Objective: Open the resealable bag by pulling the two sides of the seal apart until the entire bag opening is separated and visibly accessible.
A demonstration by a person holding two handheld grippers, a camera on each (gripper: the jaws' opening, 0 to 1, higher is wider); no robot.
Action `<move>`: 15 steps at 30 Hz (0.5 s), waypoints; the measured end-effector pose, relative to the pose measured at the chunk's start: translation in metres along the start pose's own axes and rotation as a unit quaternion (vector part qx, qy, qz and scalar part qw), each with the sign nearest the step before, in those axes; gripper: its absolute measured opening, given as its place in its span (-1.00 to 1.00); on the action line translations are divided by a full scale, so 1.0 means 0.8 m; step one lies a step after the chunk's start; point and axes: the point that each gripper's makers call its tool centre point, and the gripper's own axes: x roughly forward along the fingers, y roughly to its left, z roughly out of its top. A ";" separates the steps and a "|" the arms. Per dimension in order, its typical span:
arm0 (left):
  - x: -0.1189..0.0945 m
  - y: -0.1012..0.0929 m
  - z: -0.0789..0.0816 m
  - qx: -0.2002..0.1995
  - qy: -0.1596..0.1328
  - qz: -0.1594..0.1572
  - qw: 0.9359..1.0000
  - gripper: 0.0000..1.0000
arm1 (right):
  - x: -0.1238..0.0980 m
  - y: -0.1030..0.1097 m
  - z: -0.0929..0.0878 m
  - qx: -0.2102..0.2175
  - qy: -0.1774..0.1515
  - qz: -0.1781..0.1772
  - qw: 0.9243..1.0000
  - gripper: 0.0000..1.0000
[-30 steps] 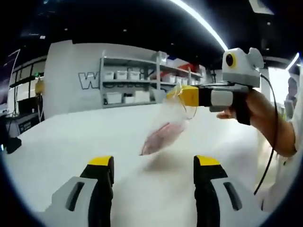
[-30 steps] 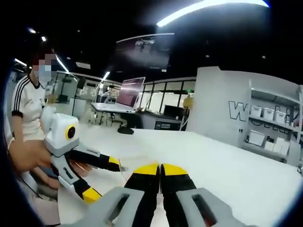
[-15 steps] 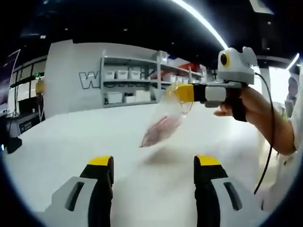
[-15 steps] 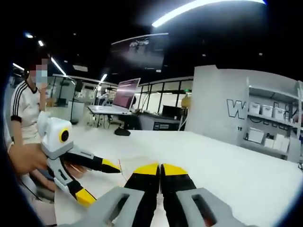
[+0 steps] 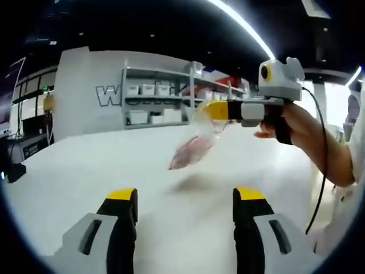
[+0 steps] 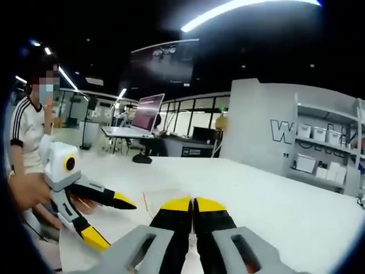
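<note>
A: Holding the resealable bag (image 5: 197, 145) up off the white table (image 5: 85, 171), right gripper (image 5: 212, 108) clenched on its top edge; its jaws read pressed together in the right gripper view (image 6: 194, 204) too. Bag hangs clear of the table, pink contents low in it.

B: Left gripper?

A: Left gripper (image 5: 185, 195) released, jaws spread wide, nothing between them. It sits below and short of the bag, well apart. In the right gripper view it's splayed off to the side (image 6: 111, 220).

B: What changed?

A: Over the last second the right gripper has carried the bag a bit higher and farther from the table. Seal still looks unparted, so opening hasn't begun; my read is the left one needs to take the opposite side of the seal next.

B: Room to move?

A: Plenty. Table under the bag is bare, shelving (image 5: 165, 97) stands far behind it, person's hand (image 5: 296, 128) is back of the right gripper, away from the bag.
</note>
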 end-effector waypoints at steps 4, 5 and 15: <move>0.000 -0.001 0.000 0.001 0.000 0.001 1.000 0.35 | 0.004 -0.005 -0.003 0.006 0.002 -0.002 1.000 -1.00; -0.001 -0.001 0.000 0.000 -0.001 0.001 1.000 0.35 | 0.005 -0.006 -0.004 0.007 0.002 -0.002 1.000 -1.00; -0.002 -0.002 0.000 -0.002 -0.001 0.002 1.000 0.34 | 0.012 -0.025 -0.012 0.029 0.012 -0.001 0.999 -1.00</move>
